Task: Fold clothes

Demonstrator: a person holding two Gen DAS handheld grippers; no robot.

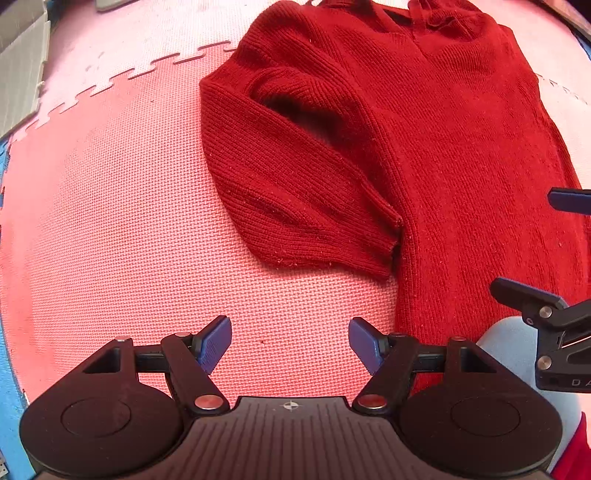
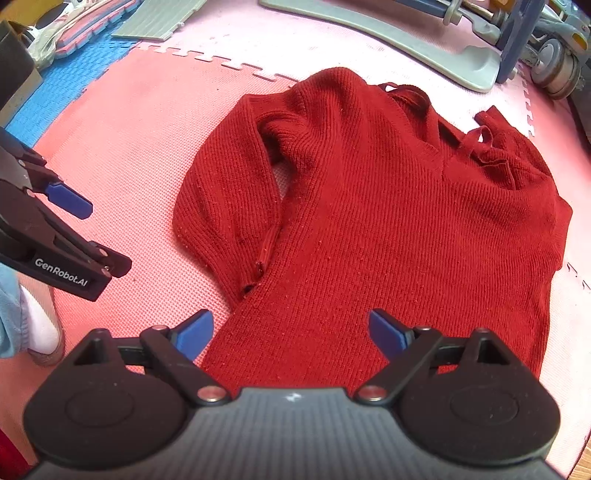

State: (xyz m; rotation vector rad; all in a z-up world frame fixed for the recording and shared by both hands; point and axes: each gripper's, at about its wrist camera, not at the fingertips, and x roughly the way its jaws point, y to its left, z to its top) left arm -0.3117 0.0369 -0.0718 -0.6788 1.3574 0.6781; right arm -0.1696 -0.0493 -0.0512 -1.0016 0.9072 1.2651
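A red knitted sweater (image 1: 424,140) lies flat on the pink foam mat (image 1: 110,221), neck at the far end, and it also shows in the right wrist view (image 2: 388,221). Its left sleeve (image 1: 280,192) is bent and lies beside the body, the cuff near the side seam (image 2: 255,277). My left gripper (image 1: 290,343) is open and empty, above bare mat just left of the sweater's hem. My right gripper (image 2: 290,334) is open and empty, over the sweater's lower part. Each gripper shows at the edge of the other's view: the right (image 1: 532,251), the left (image 2: 88,236).
Blue mat tiles (image 2: 62,88) and grey panels (image 2: 162,18) lie to the far left. A grey base (image 2: 424,40) and a wheeled cart (image 2: 554,62) stand beyond the sweater on the right. A person's foot in a pale shoe (image 2: 40,332) is at the near left.
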